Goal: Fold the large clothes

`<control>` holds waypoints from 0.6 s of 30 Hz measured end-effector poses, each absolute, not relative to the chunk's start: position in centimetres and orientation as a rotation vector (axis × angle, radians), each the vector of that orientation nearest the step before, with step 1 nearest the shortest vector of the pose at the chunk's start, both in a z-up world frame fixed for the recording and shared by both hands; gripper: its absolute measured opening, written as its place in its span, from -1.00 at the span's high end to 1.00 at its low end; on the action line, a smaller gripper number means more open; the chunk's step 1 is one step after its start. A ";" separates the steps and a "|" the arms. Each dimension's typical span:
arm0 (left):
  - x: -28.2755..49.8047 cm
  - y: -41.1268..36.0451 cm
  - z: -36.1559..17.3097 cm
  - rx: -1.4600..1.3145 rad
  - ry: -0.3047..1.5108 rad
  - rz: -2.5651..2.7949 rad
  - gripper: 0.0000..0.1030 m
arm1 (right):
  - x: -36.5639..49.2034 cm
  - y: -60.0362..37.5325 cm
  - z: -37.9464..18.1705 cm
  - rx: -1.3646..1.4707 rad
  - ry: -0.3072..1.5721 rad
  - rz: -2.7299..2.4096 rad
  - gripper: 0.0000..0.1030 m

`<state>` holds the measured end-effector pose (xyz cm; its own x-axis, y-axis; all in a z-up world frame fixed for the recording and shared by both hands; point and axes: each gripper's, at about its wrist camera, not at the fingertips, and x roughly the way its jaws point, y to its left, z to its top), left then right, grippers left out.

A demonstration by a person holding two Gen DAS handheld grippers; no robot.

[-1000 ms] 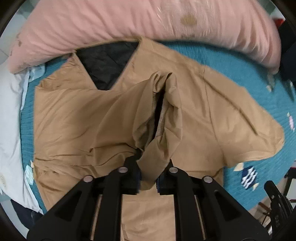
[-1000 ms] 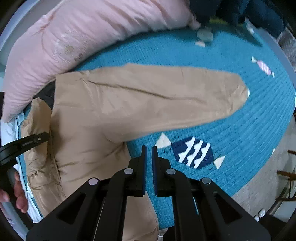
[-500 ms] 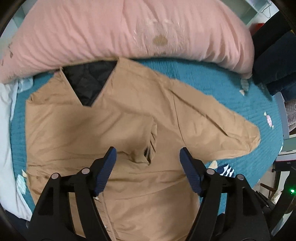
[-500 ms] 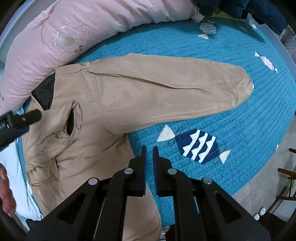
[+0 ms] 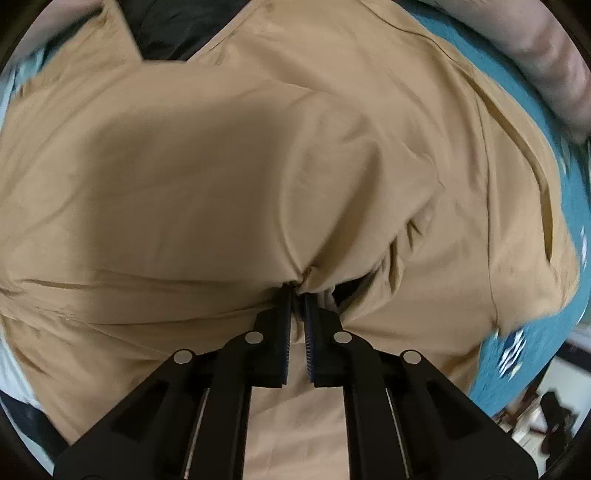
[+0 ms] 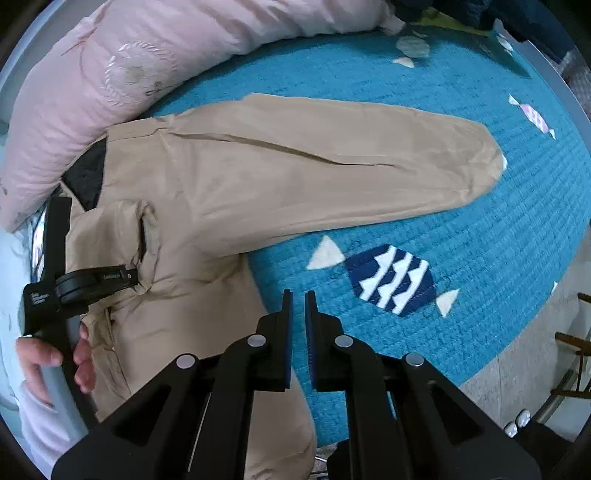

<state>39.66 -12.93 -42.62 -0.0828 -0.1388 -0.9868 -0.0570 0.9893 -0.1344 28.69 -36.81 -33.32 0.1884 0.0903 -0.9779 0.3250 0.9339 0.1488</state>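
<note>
The tan jacket (image 6: 207,192) lies spread on the blue bedspread (image 6: 443,221), one sleeve (image 6: 351,162) stretched right. The left gripper (image 5: 298,291) has just closed, its fingers pinching the folded cuff; keep that pinch firm. The right gripper (image 6: 299,295) hovers empty, fingers pressed together.

Bed covered by a teal quilted bedspread (image 6: 424,110) with fish (image 6: 389,280) and candy (image 6: 533,118) prints; long pink pillow (image 6: 110,62) runs along its far edge, dark clothes pile (image 6: 517,18) at the far right corner. Pale grey floor (image 6: 517,373) shows lower right beside the bed, with wooden furniture legs (image 6: 572,343) at the edge. Even, soft daylight.
</note>
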 end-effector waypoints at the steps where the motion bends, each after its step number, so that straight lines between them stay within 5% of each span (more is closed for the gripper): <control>1: 39.7 -13.0 -42.3 -0.146 1.656 -0.071 0.85 | 28.6 -37.0 -33.3 0.360 1.382 -0.171 0.87; 12: 39.2 -17.2 -35.1 -0.042 1.554 -0.201 0.80 | 28.4 -40.5 -33.1 0.431 1.345 -0.213 0.85; 14: 39.5 -18.3 -34.6 -0.033 1.534 -0.220 0.44 | 28.6 -41.2 -32.9 0.453 1.325 -0.212 0.49; 16: 39.8 -19.3 -34.4 -0.018 1.509 -0.218 0.12 | 28.8 -42.3 -32.4 0.458 1.297 -0.247 -0.36; 18: 40.1 -19.9 -34.6 -0.026 1.511 -0.227 0.11 | 28.8 -43.2 -31.7 0.442 1.244 -0.294 -0.53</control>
